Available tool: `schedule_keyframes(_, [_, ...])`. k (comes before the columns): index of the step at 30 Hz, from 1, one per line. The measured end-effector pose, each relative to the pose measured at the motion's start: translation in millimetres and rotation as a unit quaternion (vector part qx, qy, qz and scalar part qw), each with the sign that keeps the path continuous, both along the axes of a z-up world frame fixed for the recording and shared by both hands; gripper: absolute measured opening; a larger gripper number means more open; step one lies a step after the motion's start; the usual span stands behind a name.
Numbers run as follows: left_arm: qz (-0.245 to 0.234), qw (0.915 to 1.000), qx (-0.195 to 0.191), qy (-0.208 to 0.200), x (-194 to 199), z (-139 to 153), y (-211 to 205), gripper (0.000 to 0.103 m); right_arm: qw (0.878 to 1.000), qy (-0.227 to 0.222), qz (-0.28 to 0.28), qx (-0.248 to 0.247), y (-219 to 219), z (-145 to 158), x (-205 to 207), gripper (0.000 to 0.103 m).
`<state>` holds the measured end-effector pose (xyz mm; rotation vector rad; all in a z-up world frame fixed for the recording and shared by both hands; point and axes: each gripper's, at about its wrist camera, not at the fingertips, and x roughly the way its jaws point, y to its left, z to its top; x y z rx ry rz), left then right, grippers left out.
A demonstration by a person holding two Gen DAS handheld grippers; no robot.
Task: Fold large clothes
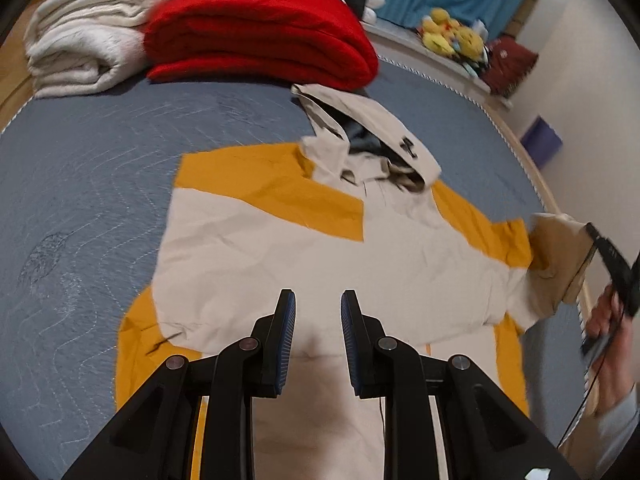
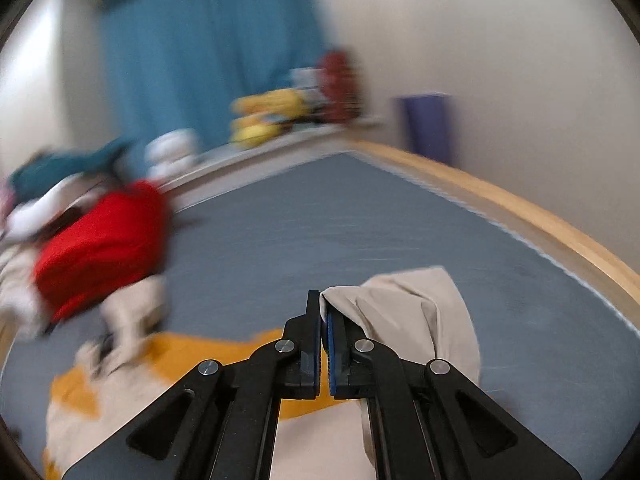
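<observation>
A cream and mustard-yellow hooded jacket [image 1: 304, 240] lies spread flat on the grey bed cover [image 1: 88, 184], hood [image 1: 372, 136] toward the far side. My left gripper [image 1: 318, 300] is open and empty, hovering over the jacket's lower middle. My right gripper [image 2: 323, 300] is shut on the beige end of the jacket's right sleeve [image 2: 420, 312] and holds it lifted above the bed. In the left wrist view that sleeve [image 1: 560, 252] hangs raised at the right edge, with the right gripper [image 1: 612, 264] and the hand behind it.
A folded red blanket [image 1: 264, 36] and a folded white blanket [image 1: 84, 44] lie at the bed's far end. Yellow plush toys [image 1: 452, 36] sit on a ledge by the blue curtain [image 2: 208, 52]. A wooden bed edge [image 2: 520, 208] runs along the right wall.
</observation>
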<state>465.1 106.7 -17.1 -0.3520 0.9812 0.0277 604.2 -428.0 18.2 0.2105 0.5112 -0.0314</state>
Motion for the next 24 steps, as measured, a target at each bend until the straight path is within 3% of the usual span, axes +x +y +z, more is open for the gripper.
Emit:
schedule_keyframes(4, [0.018, 0.9998, -0.010, -0.006, -1.2, 11.5, 19.9, 0.021, 0.992, 0.016, 0.127, 0.002, 116.8, 12.8, -21.4, 0.002])
schedule_keyframes(8, [0.030, 0.9992, -0.023, -0.009, -1.6, 15.3, 32.4, 0.021, 0.965, 0.059, 0.255, 0.009, 227.4, -3.7, -52.2, 0.002])
schedule_keyframes(11, [0.030, 0.9992, -0.028, -0.002, -1.5, 12.8, 37.3, 0.021, 0.937, 0.129, 0.324, 0.005, 286.8, -47.2, -74.0, 0.003])
schedule_keyframes(13, [0.026, 0.9991, -0.035, 0.004, -0.6, 10.9, 38.4, 0.021, 0.928, 0.186, 0.324, -0.016, 310.4, -79.5, -79.6, 0.005])
schedule_keyframes(15, [0.026, 0.9989, -0.038, 0.005, -0.9, 10.2, 38.0, 0.021, 0.915, 0.246, 0.318, -0.030, 317.0, -104.0, -80.6, 0.007])
schedule_keyframes(17, [0.022, 0.9987, -0.045, 0.008, -0.4, 9.4, 36.8, 0.021, 0.915, 0.269, 0.299, -0.038, 308.3, -110.7, -87.1, 0.008])
schedule_keyframes(20, [0.014, 0.9987, -0.049, 0.009, 0.1, 9.1, 32.7, 0.021, 0.921, 0.264, 0.281, -0.057, 284.5, -93.9, -100.4, 0.010])
schedule_keyframes(24, [-0.005, 0.9990, -0.043, 0.010, -0.3, 7.4, 19.5, 0.021, 0.943, 0.233, 0.236, -0.042, 240.7, -48.7, -110.1, 0.019])
